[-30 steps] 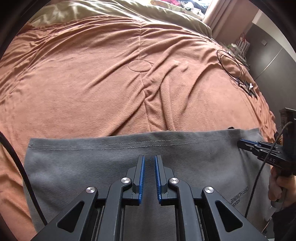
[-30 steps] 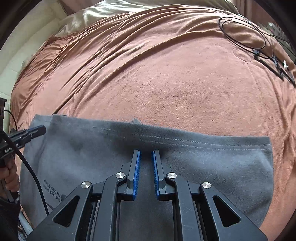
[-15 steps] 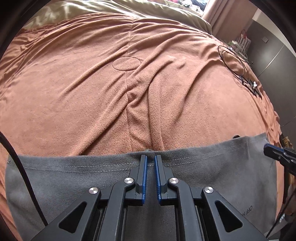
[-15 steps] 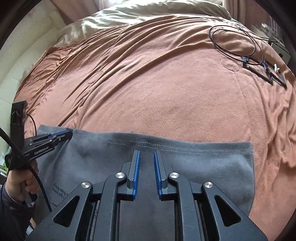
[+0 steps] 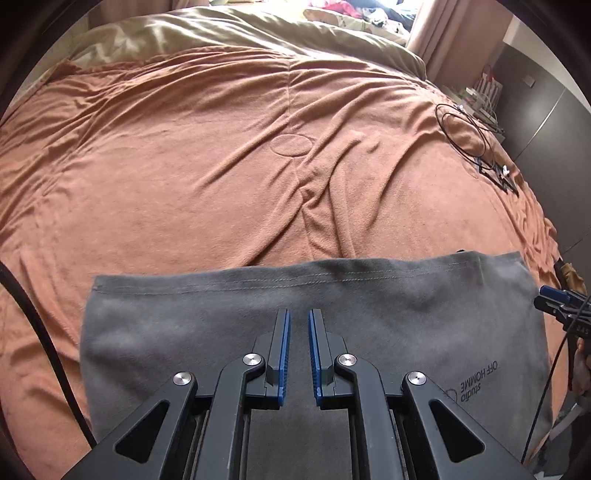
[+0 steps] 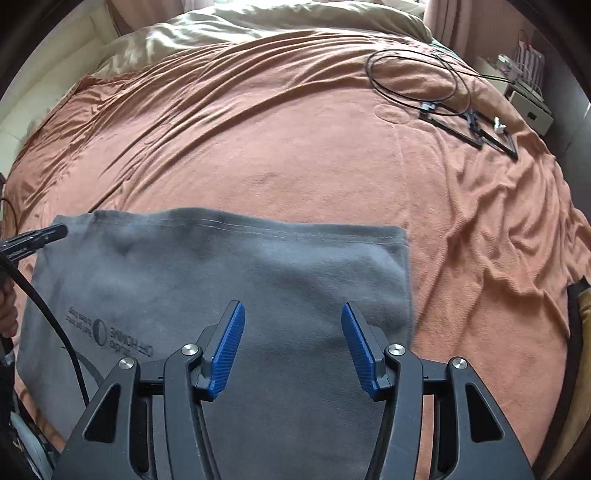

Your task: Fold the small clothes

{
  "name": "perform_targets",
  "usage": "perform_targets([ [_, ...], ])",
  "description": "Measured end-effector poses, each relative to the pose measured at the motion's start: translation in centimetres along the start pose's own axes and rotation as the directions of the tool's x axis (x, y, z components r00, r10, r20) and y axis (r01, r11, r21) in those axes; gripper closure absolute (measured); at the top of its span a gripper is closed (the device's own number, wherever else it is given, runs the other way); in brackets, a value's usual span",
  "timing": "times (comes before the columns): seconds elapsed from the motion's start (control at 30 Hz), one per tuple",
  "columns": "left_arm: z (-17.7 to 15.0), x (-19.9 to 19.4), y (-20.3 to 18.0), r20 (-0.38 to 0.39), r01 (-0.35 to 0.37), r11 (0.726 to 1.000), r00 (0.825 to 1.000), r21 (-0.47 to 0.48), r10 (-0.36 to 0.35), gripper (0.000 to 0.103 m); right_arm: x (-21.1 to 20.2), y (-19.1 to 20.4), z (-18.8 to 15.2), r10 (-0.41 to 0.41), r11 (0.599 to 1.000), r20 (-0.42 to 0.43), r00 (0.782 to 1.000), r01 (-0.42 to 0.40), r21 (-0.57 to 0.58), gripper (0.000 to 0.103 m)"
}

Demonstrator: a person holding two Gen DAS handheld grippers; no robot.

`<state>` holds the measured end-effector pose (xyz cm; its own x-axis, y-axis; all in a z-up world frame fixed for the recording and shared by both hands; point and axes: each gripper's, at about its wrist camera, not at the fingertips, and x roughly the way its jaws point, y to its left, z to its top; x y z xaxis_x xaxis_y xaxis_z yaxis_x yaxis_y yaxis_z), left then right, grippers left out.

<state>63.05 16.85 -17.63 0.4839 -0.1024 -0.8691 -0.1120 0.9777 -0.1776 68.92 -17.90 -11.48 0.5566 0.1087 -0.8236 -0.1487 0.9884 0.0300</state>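
1. The left tool (image 5: 298,319) hangs over the grey garment (image 5: 221,325), its blue pads drawn nearly together with no cloth between them: clenched on nothing. The right tool (image 6: 291,317) has just been spreading its jaws and stands released above the same garment, nothing between the pads.
2. The bed's orange blanket (image 6: 295,155) is the largest thing around, rumpled, and spreads out on every side of the garment.
3. The grey garment lies flat on the blanket at its near edge, stitched hem on the far side, printed lettering (image 5: 476,384) towards one end.
4. A beige duvet (image 6: 258,22) is bunched beyond the garment at the far end of the blanket.
5. A coiled black cable (image 6: 413,77) with a small black frame (image 6: 476,131) lies well apart from the garment, far right on the blanket.
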Motion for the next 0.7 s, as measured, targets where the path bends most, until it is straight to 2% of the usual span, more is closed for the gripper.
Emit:
perform_targets([
  [0.27,-3.3,-3.3,4.1,0.007,-0.049,0.996,0.999,-0.072,0.050,0.092,3.3,-2.0,-0.2,-0.068,0.996,-0.025,0.997,0.069,0.059,0.084],
  [0.43,-5.9,-5.3,6.4,0.011,-0.063,0.991,0.998,-0.117,0.064,0.092,2.8,-1.4,0.0,-0.112,0.992,0.000,0.994,0.112,0.066,0.085],
  [0.7,-10.4,-7.6,8.7,0.013,-0.039,0.983,0.999,-0.181,0.042,0.092,-1.4,-0.8,-2.7,-0.041,0.998,-0.013,0.999,0.042,0.049,0.084],
])
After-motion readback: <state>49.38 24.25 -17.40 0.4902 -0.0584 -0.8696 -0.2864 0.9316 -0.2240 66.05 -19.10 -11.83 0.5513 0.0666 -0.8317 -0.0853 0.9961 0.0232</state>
